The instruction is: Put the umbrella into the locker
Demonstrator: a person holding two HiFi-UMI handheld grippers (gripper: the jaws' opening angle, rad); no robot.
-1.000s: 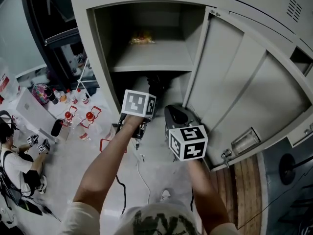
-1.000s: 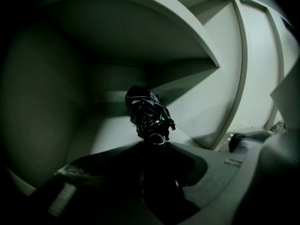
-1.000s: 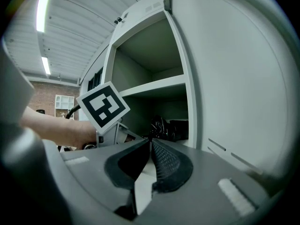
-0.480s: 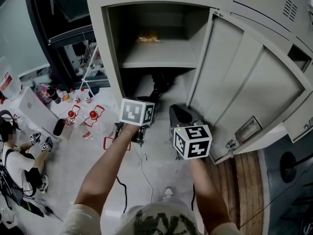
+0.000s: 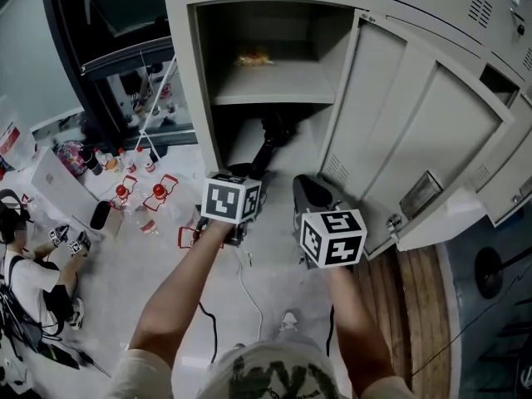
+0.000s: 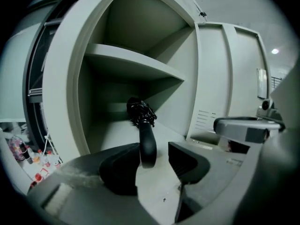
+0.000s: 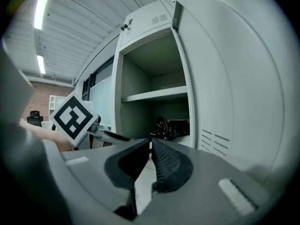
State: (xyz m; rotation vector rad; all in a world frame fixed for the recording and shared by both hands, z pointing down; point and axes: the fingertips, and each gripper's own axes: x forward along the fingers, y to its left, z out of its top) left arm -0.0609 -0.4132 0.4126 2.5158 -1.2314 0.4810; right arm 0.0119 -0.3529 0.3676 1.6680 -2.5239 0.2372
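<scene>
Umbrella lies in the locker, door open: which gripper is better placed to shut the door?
Right, probably: the right gripper, jaws shut, is beside the open door. The left gripper's jaws have just opened, the umbrella handle loose between them.

- In the head view, the marker cube [image 5: 231,199] of the left gripper [image 6: 157,162] covers its jaws, which have just been opening, and also the near end of the umbrella [image 6: 146,139].
- In the left gripper view, the umbrella's handle shows between the spread jaws. It is black against black, so whether it touches the left-hand pad cannot be told.
- Ahead of the right gripper [image 7: 150,146], its own jaw tips hide the umbrella's lower part.
- On the shelf [image 5: 283,86] beyond both grippers lies a yellowish thing [image 5: 253,57], too small to name.
- Left of the left gripper, small red things [image 5: 155,195] on the floor [image 5: 108,264] are too small to tell, and a seated person [image 5: 25,281] is cut off by the picture's edge.
</scene>
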